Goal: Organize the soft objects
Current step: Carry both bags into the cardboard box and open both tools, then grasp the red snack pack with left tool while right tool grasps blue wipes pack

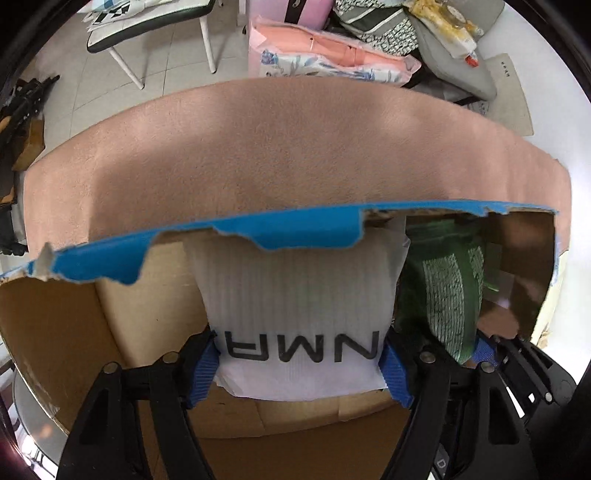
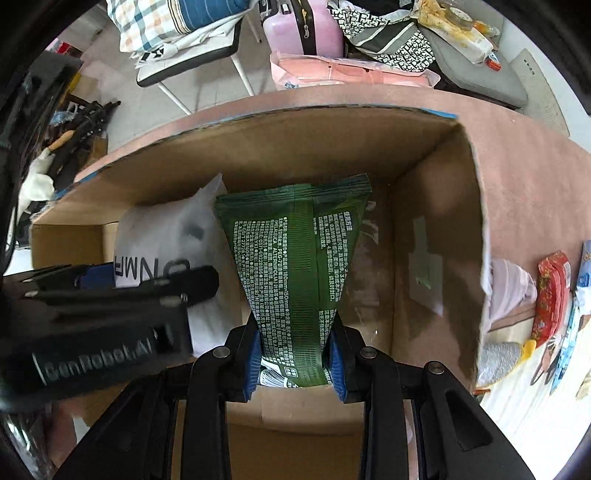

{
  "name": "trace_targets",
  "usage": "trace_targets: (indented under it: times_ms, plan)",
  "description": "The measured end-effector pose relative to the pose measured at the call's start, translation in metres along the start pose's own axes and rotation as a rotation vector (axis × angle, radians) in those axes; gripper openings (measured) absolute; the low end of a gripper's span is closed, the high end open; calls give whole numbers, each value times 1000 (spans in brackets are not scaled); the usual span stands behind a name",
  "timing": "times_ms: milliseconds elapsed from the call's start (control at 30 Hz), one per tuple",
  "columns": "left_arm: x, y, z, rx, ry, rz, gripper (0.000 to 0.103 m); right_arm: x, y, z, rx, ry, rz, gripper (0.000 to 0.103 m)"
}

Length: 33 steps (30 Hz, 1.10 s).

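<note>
On our pink-felted worktop the brown cardboard box stands open, where our left gripper clamps the white lettered soft pack and our right gripper pinches the green printed pouch, side by side, long axes running forward.

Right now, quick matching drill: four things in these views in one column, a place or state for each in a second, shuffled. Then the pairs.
Things:
1. white pack
2. green pack
3. red packet
4. pink suitcase

Places/states:
A. on the floor beyond the table
B. clamped in the right hand-held gripper
C. lying on the table outside the box
D. clamped in the left hand-held gripper

Pairs: 1-D, 2-B, 3-C, 4-A
</note>
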<state>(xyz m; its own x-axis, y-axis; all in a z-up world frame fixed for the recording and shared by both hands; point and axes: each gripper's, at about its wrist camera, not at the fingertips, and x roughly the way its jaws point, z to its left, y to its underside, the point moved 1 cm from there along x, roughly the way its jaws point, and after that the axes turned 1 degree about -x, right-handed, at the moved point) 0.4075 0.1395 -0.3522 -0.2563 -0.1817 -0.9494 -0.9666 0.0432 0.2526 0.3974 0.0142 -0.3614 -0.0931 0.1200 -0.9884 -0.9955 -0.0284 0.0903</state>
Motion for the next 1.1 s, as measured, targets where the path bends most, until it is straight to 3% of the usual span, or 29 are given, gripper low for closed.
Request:
trace_targets:
  times_ms: [33,100,133,233,400,467,567,833,1100]
  plan:
    - [1,1,2,-6,5,18,74,2,-1,1,2,5,2,34]
    - [0,2,7,-19,26,21,78,0,1,3,-3,15,8,50]
    - [-4,5,10,-23,27,8,81,-3,3,5,0,10,3,66]
    - [-26,14,18,-41,15,-56,97,-16,8,7,-5,15,-14,69]
    - [-63,40,22,-45,-53,-175,102,-43,27,12,-29,32,-23,82]
    - [-73,54,21,-41,-90,-225,102,-54,37,13,-42,35,-36,99]
    - [-77,67,23,-57,-121,-281,102,-71,57,17,-60,41,-66,103]
    - [-88,129,24,-61,-149,-365,102,-89,99,19,-72,67,-128,103]
    - [-116,187,24,-72,-163,-468,102,-133,148,16,-88,81,-238,103]
